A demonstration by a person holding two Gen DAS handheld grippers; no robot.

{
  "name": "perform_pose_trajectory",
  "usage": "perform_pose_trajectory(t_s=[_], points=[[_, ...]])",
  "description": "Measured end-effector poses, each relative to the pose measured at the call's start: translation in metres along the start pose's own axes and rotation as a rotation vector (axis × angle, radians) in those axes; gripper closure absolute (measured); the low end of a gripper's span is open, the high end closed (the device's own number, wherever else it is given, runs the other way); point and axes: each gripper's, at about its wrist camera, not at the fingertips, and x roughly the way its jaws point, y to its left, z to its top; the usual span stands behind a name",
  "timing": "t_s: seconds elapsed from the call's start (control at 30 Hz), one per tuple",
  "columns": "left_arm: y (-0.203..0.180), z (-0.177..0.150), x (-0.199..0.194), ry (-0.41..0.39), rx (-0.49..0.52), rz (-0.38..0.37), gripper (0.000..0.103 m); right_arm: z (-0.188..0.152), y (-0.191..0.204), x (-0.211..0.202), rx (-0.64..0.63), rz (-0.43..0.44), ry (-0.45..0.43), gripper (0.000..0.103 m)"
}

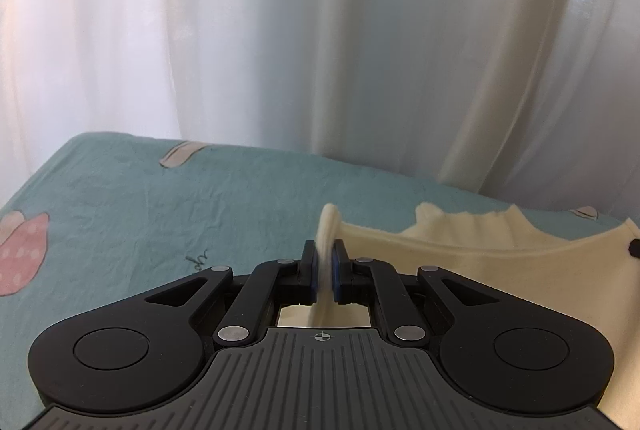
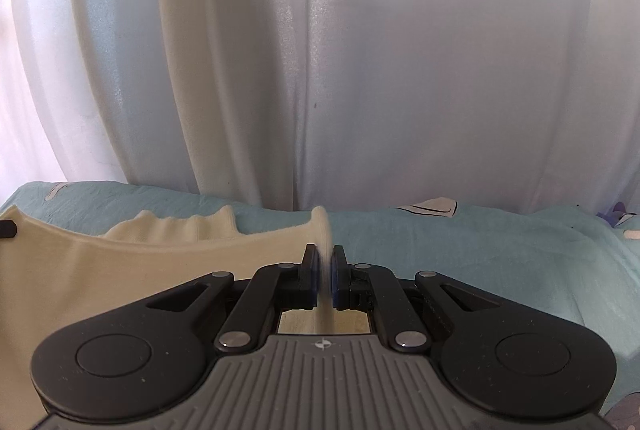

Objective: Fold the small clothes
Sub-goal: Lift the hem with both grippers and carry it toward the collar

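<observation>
Left hand-held gripper (image 1: 324, 272) and right hand-held gripper (image 2: 325, 276), each frame centre, clenched on cream garment (image 1: 500, 270) corners above bed (image 1: 160, 214). Risk: thin pinch slips, cloth drops crooked.

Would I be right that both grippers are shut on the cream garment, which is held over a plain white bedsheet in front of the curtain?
Not quite: the bedsheet is teal with printed patterns, not plain white, as both wrist views show. The rest holds: the left gripper and right gripper are each shut on the cream garment, with the white curtain behind.
</observation>
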Motion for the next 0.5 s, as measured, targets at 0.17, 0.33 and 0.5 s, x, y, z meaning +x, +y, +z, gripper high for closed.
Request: perform_pose_trajectory(t_s=[0.17,0.33,0.5], points=[[-0.004,0.013,0.018,-0.020,-0.006,0.026,0.094,0.010,0.002,0.016,0.008,-0.029,-0.012,0.098],[-0.014,0.020,0.030,-0.052,0.027,0.056,0.094,0.013,0.003,0.028,0.018,-0.063,-0.009,0.098],[-0.021,0.018,0.041,-0.065,0.041,0.077,0.094,0.010,0.002,0.035,0.033,-0.092,-0.003,0.098]])
